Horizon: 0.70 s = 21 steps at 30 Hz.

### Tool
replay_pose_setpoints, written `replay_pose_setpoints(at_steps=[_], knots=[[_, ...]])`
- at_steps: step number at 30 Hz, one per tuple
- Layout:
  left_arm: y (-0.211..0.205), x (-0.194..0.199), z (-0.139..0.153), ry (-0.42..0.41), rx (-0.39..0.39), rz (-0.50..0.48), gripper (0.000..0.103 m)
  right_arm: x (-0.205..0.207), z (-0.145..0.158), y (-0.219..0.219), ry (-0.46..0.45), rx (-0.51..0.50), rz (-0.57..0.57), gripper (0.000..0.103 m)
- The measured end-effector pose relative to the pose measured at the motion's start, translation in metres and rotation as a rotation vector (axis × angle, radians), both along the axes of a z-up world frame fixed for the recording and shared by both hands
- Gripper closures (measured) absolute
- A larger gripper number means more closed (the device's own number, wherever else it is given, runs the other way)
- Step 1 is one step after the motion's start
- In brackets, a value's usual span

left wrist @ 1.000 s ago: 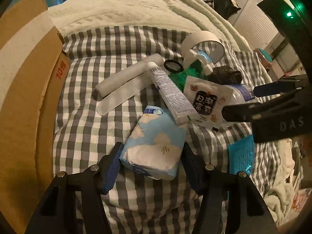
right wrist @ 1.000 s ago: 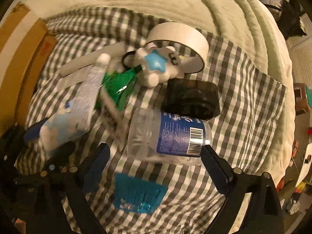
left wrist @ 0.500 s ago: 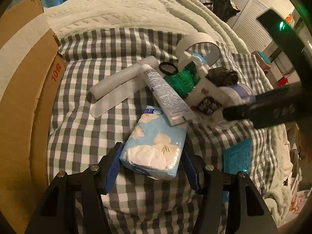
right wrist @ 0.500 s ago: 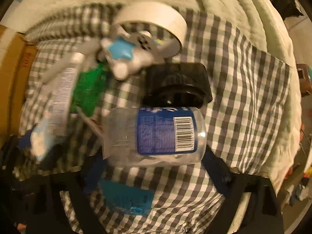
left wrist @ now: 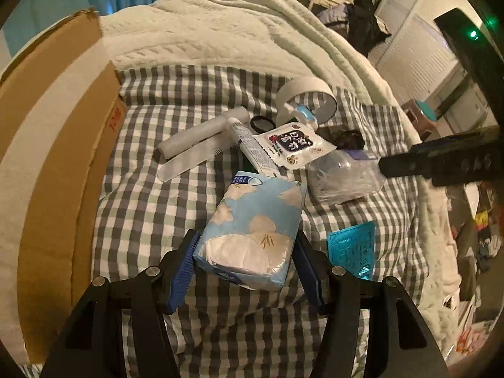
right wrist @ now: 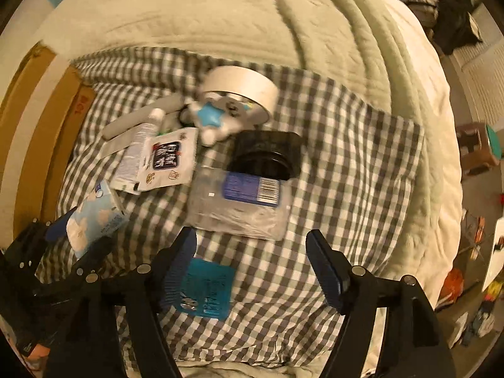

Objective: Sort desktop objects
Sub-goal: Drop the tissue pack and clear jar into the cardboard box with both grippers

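Bedding filled the scene: a grey-and-white checked cloth (left wrist: 141,195) spread over a cream quilted blanket (left wrist: 220,31), with a brown cardboard box (left wrist: 47,157) along its left edge. Left tongs (left wrist: 245,252) gripped a soft blue tissue pack printed with white flowers (left wrist: 255,223), both blue pads pressed into its sides. Right tongs (right wrist: 252,252) were closing with nothing between them; the clear plastic bottle with a blue label (right wrist: 239,201) lay just beyond their tips, on the cloth. Around it lay a white snack sachet (left wrist: 293,145), a white tube (left wrist: 255,151), a pale comb (left wrist: 192,157), a white tape roll (left wrist: 307,94), a black case (right wrist: 264,154) and a teal card (left wrist: 352,249). Judging by that heap, sorting had barely started; nearly everything remained to place.
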<state>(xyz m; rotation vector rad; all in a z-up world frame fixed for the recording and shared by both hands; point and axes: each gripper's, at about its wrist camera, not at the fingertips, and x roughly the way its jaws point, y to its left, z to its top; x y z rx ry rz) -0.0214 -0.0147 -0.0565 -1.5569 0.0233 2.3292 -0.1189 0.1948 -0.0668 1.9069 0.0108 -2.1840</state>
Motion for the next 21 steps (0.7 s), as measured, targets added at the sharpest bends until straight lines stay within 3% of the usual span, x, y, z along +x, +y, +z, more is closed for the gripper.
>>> replay_pose_setpoints(at_steps=[1,4,14,21], knots=[[-0.003,0.000,0.000,-0.005,0.010,0.013,0.043,-0.005,-0.003,-0.006,0.003,0.018,0.011,0.018],[-0.009,-0.002,-0.002,-0.007,0.010,0.030,0.043,-0.001,-0.009,-0.012,0.002,0.032,0.008,0.010],[-0.014,-0.022,-0.034,-0.030,0.023,0.044,0.043,-0.029,-0.061,-0.012,-0.086,0.044,-0.108,0.000],[-0.018,-0.031,-0.037,-0.036,0.057,0.069,0.043,-0.028,-0.085,-0.003,-0.171,0.002,-0.137,0.004]])
